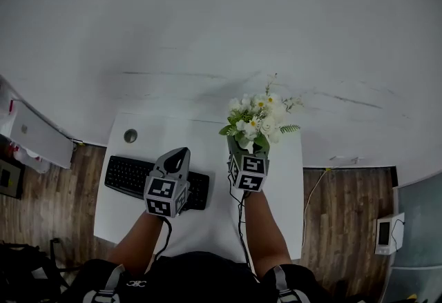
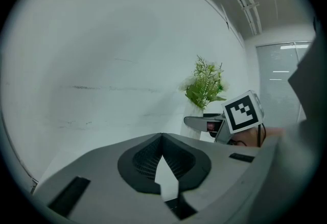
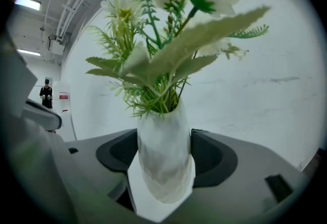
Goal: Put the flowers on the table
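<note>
A bunch of white flowers with green leaves (image 1: 259, 119) stands in a white vase (image 3: 164, 156). My right gripper (image 1: 247, 153) is shut on the vase, its pads pressing both sides of the body (image 3: 164, 141), and holds it upright over the white table (image 1: 117, 222) near the back right. The flowers (image 2: 205, 85) also show in the left gripper view, above the right gripper (image 2: 204, 123). My left gripper (image 1: 178, 154) hovers over the keyboard, its jaws shut with nothing between them (image 2: 162, 139).
A black keyboard (image 1: 128, 176) lies on the table's left half, with a round grommet (image 1: 130, 135) behind it. A white wall runs behind the table. On the wood floor are a white box (image 1: 34, 132) at left, and a small device (image 1: 387, 232) and a cable (image 1: 314, 191) at right.
</note>
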The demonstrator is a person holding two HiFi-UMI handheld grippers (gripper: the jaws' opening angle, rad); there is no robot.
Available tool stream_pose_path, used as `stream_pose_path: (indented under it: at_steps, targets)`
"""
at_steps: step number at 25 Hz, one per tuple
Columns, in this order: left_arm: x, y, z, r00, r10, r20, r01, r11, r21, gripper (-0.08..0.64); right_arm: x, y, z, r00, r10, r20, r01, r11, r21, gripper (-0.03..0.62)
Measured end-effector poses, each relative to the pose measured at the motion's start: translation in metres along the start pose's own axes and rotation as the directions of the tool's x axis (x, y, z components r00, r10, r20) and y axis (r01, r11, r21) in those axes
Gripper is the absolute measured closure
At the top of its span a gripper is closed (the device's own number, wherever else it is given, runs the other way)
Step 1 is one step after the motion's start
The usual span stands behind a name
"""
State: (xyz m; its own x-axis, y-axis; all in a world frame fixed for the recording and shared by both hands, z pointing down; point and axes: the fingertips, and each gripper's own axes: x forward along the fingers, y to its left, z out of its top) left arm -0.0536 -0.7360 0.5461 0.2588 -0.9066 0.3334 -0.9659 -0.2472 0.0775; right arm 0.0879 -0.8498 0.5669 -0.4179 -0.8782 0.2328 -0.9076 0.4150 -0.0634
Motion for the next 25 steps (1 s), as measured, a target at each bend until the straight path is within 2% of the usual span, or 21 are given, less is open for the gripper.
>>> stream_pose_path:
  at_steps: [8,14,22,25]
  targets:
    - [0.030,0.022,-0.039,0.995,0.041,-0.088,-0.041,0.999,-0.008,0.558,0.061,-0.022,-0.051,1.000,-0.018,-0.002,0.018,1.000,0.007,0.261]
    - [0.049,0.025,-0.053,0.992,0.035,-0.123,-0.034,0.999,0.006,0.558,0.087,-0.034,-0.076,1.000,-0.027,0.012,0.027,0.999,0.026,0.261]
    - [0.060,0.026,-0.056,0.990,0.029,-0.135,-0.027,0.999,0.016,0.558,0.097,-0.034,-0.083,0.999,-0.027,0.034,0.027,1.000,0.001,0.259]
    - [0.055,0.023,-0.056,0.991,0.027,-0.132,-0.026,1.000,0.013,0.558,0.091,-0.035,-0.084,0.999,-0.036,0.034,0.035,0.999,0.021,0.255]
